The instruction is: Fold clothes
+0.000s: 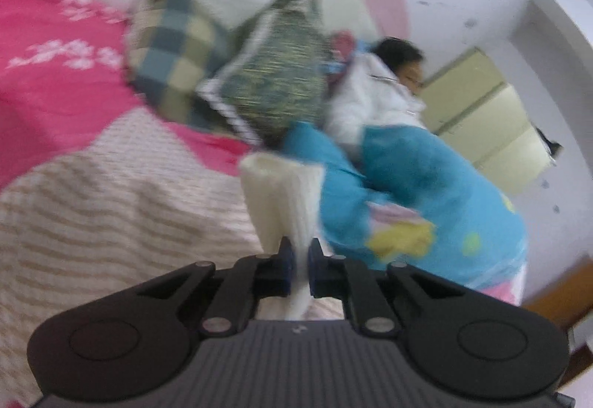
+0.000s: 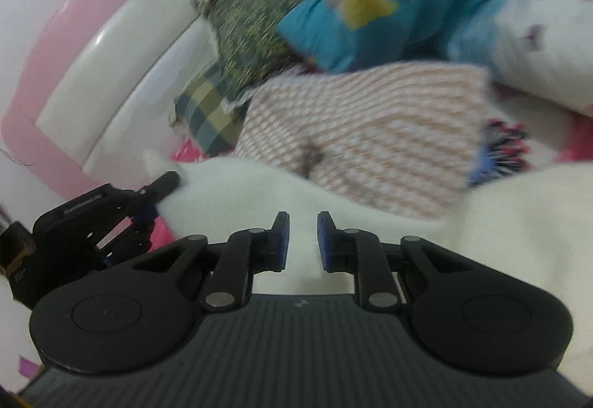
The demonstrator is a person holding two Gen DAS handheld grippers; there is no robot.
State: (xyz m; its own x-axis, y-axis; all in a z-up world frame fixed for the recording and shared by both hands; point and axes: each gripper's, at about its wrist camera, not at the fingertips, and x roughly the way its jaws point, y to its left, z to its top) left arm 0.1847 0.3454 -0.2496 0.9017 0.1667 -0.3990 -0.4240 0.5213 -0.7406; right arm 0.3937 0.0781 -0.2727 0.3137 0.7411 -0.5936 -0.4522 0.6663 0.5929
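A: Where was there free room?
B: The striped blanket (image 1: 122, 193) on the bed lay bare, left of the left gripper (image 1: 299, 252).
A: And obstacles?
B: Two pillows (image 1: 274, 74) and a blue plush toy (image 1: 426, 185) blocked the far side; a person (image 1: 374, 100) lay behind.

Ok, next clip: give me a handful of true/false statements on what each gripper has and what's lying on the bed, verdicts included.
1. The left gripper is shut on a ribbed part of the white knit garment. True.
2. The right gripper has nothing but bare bedspread between its jaws. False: white fabric lies between them, jaws nearly closed on it.
3. A checked pillow lies next to a green patterned pillow. True.
4. The bedspread under the garment is plain black. False: it is a pale woven one, striped beige and white.
5. The left gripper shows at the lower left of the right wrist view, at the white fabric's edge. True.
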